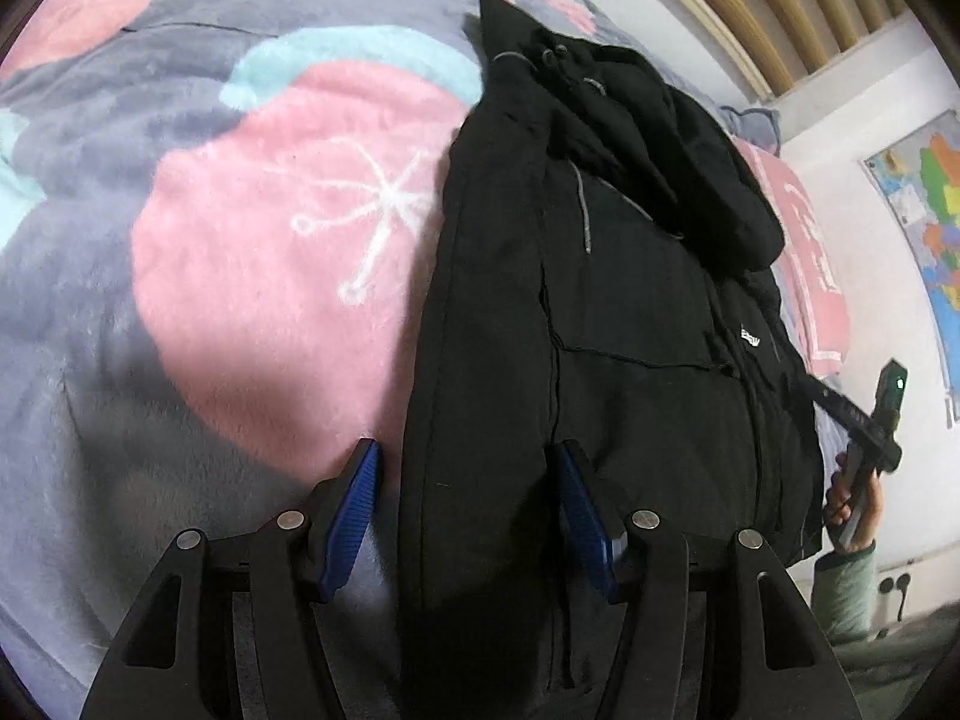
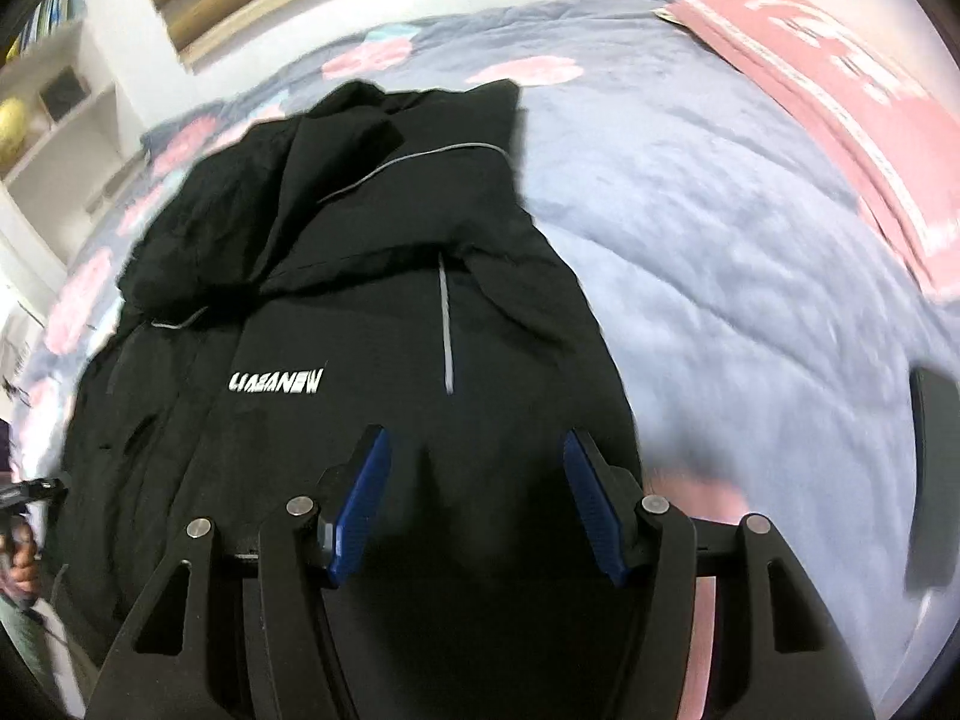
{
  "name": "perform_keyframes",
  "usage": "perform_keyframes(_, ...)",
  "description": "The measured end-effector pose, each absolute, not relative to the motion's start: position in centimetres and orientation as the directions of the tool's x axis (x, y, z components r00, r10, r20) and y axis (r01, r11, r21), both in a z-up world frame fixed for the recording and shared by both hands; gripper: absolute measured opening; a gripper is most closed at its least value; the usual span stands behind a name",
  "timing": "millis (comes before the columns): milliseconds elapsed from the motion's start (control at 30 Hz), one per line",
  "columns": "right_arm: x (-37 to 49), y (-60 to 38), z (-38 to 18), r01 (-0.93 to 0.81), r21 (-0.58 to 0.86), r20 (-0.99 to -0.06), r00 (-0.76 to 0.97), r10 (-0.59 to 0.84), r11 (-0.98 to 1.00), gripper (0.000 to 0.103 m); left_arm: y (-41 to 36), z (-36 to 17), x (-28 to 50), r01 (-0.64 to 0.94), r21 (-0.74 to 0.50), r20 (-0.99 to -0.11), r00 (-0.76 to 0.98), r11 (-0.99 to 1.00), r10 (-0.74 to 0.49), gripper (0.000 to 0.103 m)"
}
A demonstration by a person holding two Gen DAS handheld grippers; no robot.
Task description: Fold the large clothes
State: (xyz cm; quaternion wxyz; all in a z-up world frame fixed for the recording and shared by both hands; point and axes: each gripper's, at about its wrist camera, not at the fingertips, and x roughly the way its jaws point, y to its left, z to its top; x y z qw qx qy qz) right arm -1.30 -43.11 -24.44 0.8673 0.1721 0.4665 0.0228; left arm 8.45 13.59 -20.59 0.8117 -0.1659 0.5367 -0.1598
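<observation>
I am working over a bed spread with a plush blanket (image 1: 180, 120), grey with big pink blotches, pale blue patches and a white snowflake stitched into one pink patch. The black jacket (image 1: 600, 300) is lying lengthwise on that blanket, its hood bunched at the far end and white lettering on the chest. My left gripper (image 1: 462, 516) is hanging over the jacket's near left edge with its blue pads spread wide apart, one pad over the blanket and the other over the black cloth, gripping nothing. Further right, a pink cloth (image 1: 810, 252) with white lettering is lying on the bed beyond the jacket, a slatted wooden headboard (image 1: 780, 12) is curving above it, and a coloured map (image 1: 930, 228) is hanging on the white wall.

From my right side, white shelves (image 2: 54, 102) are standing at the far left beside the headboard. My right gripper (image 2: 477, 504) is hovering over the jacket's lower front, its pads likewise spread wide and holding nothing. To the right, plain grey blanket is running to the pink cloth at the far corner.
</observation>
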Motion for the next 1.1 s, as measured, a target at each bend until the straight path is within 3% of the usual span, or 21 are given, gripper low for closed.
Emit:
perform_keyframes(300,-9.6,-45.9,-23.6,0.224,0.292,-0.824,0.552,0.126,0.93,0.064,12.1,-18.6,4.9,0.167,-0.475,-0.776,0.382,0.864,-0.501,0.061)
perform_keyframes(400,-10.6,-46.6,-25.1,0.229,0.377,-0.828,0.517,0.216,0.898,0.063,11.3,-19.3,4.6,0.153,-0.484,-0.781,0.369,0.862,-0.504,0.061)
perform_keyframes(467,-10.5,-46.2,-26.4,0.198,0.439,-0.816,0.497,0.297,0.876,0.049,10.7,-19.8,5.0,0.136,-0.481,-0.788,0.365,0.866,-0.496,0.061)
perform_keyframes(567,-10.1,-44.4,-26.7,0.187,0.441,-0.823,0.473,0.313,0.878,0.042,10.1,-19.5,4.9,0.145,-0.499,-0.769,0.381,0.854,-0.514,0.061)
perform_keyframes(700,-10.8,-42.0,-23.5,0.084,0.464,-0.769,0.532,0.354,0.882,0.042,9.4,-16.4,3.2,0.272,-0.621,-0.615,0.413,0.735,-0.672,0.061)
perform_keyframes(1100,-15.3,-42.0,-27.7,0.144,0.569,-0.775,0.423,0.47,0.809,0.046,10.8,-20.5,-2.0,0.159,-0.648,-0.645,0.403,0.744,-0.649,0.061)
